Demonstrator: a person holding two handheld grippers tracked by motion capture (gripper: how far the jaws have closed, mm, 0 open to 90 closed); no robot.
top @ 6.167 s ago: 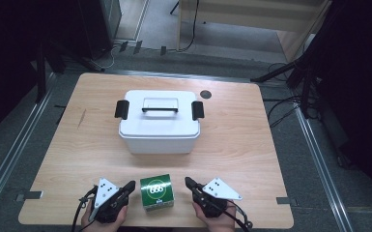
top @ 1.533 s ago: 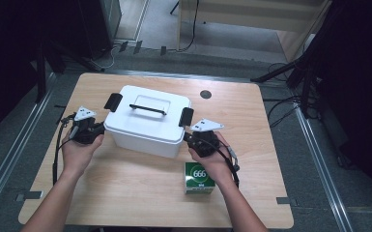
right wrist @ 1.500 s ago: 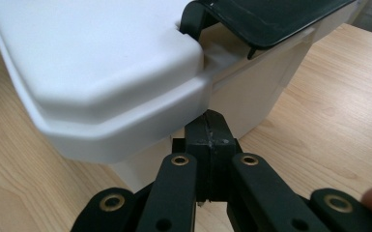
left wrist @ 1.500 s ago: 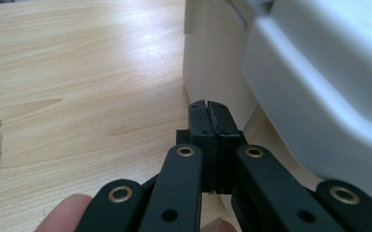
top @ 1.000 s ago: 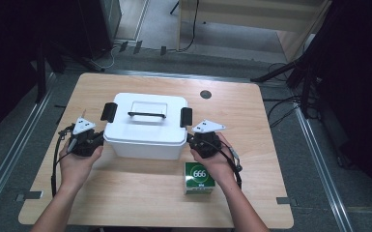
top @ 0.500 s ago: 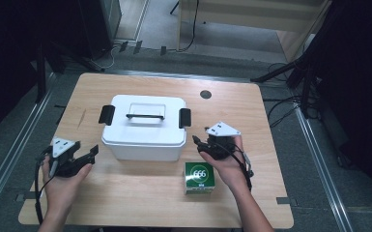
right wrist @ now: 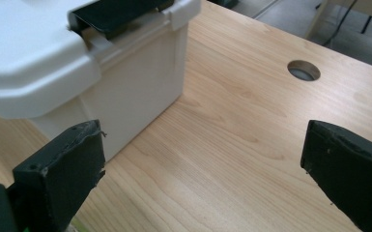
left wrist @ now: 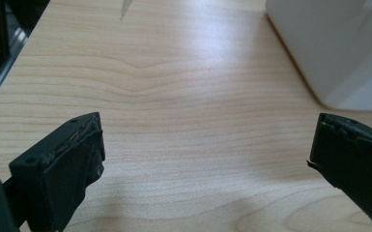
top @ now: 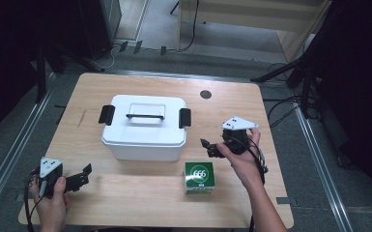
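Note:
A white lidded box with black side latches and a black top handle stands mid-table. Its wall shows at the upper right of the left gripper view, and its corner with one latch shows in the right gripper view. A green carton marked 666 sits in front of the white box's right corner. My left gripper is near the table's front left corner, its jaws just opened wide over bare wood. My right gripper hovers right of the box, its jaws also just opened, nothing between them.
A round cable hole lies in the wooden table top behind the box, and it shows too in the right gripper view. The table's front edge is close under both hands. Metal rails run along the floor on either side.
Both grippers have let go of the white box's sides and opened. The left hand drew back to the front left corner; the right hand moved off to the right.

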